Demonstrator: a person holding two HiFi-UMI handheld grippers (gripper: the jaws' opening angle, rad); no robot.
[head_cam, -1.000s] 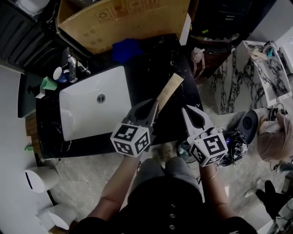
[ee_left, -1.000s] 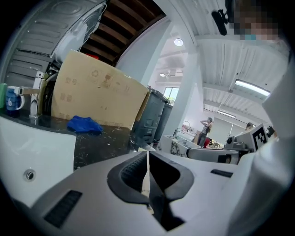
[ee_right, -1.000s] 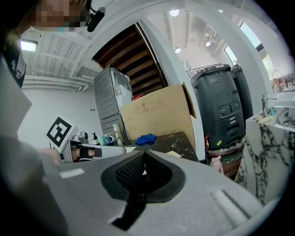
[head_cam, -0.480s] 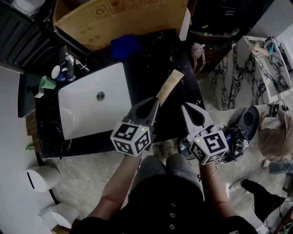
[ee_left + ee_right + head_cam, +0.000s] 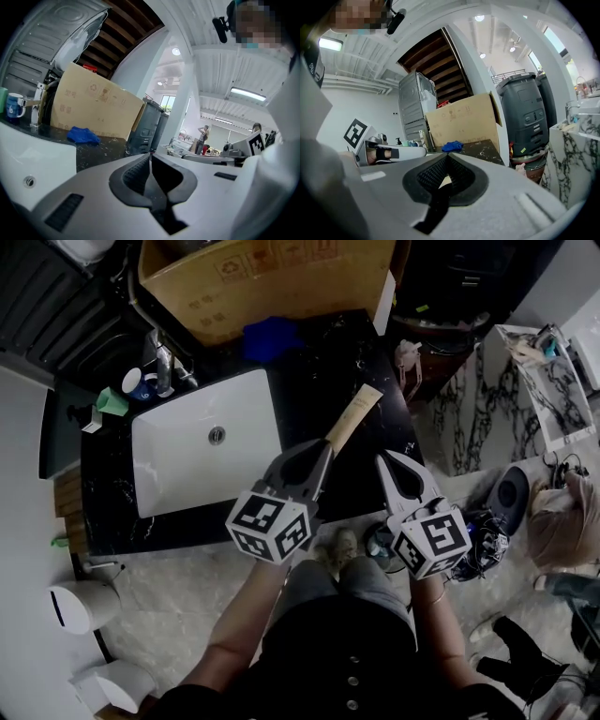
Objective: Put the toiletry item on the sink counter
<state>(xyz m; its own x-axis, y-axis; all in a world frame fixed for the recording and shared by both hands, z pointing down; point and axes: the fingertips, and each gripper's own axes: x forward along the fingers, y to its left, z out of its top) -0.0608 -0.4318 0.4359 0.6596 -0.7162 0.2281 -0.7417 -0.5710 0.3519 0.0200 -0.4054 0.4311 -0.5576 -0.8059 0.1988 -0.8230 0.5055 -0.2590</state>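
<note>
Apparently already laid on the dark surface (image 5: pixel 314 371) right of the sink (image 5: pixel 169 470), the tan toiletry tube (image 5: pixel 353 415) is flanked by the left tool (image 5: pixel 324 447) and the right tool (image 5: pixel 382 459), both closed.

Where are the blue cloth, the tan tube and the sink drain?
blue cloth (image 5: pixel 272 338), head view, its middle.
tan tube (image 5: pixel 352 416), head view, its mid-length.
sink drain (image 5: pixel 217 435), head view, its centre.
</note>
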